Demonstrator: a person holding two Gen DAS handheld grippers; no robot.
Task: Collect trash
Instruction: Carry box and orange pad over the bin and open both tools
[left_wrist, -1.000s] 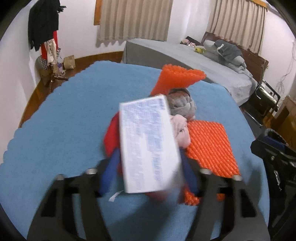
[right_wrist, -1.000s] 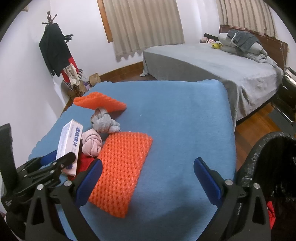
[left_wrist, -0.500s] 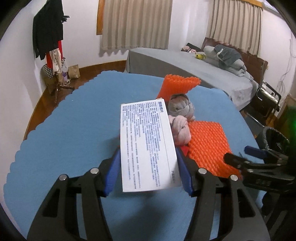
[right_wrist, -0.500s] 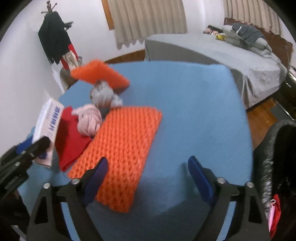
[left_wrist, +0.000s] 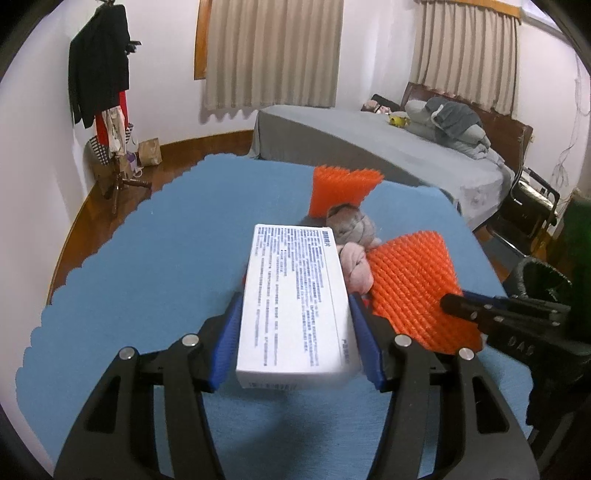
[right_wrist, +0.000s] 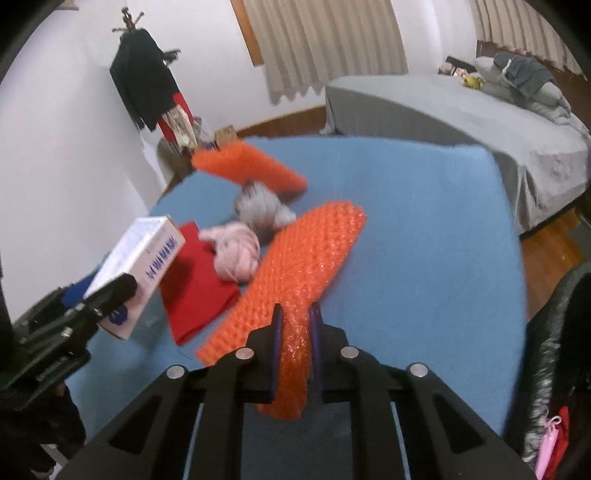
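Note:
My left gripper (left_wrist: 295, 306) is shut on a white box with blue print (left_wrist: 295, 288) and holds it above the blue table cover (left_wrist: 155, 251). The same box (right_wrist: 136, 258) appears at the left of the right wrist view. My right gripper (right_wrist: 295, 314) is shut on the near edge of an orange bubble-wrap sheet (right_wrist: 310, 251), which bunches up between the pads. In the left wrist view that sheet (left_wrist: 410, 280) lies right of the box, with the right gripper (left_wrist: 461, 306) at its near corner. A black trash bag (right_wrist: 554, 350) stands open at the table's right.
A second orange bubble-wrap piece (right_wrist: 251, 166), a grey sock ball (right_wrist: 262, 206), a pink sock ball (right_wrist: 236, 251) and a red cloth (right_wrist: 195, 280) lie on the cover. A grey bed (left_wrist: 369, 147) stands behind, a coat rack (left_wrist: 107, 92) at the left wall.
The right gripper's jaws went from wide open to shut on the orange sheet's near edge, lifting and bunching it. The left gripper raised the white box slightly off the pile.

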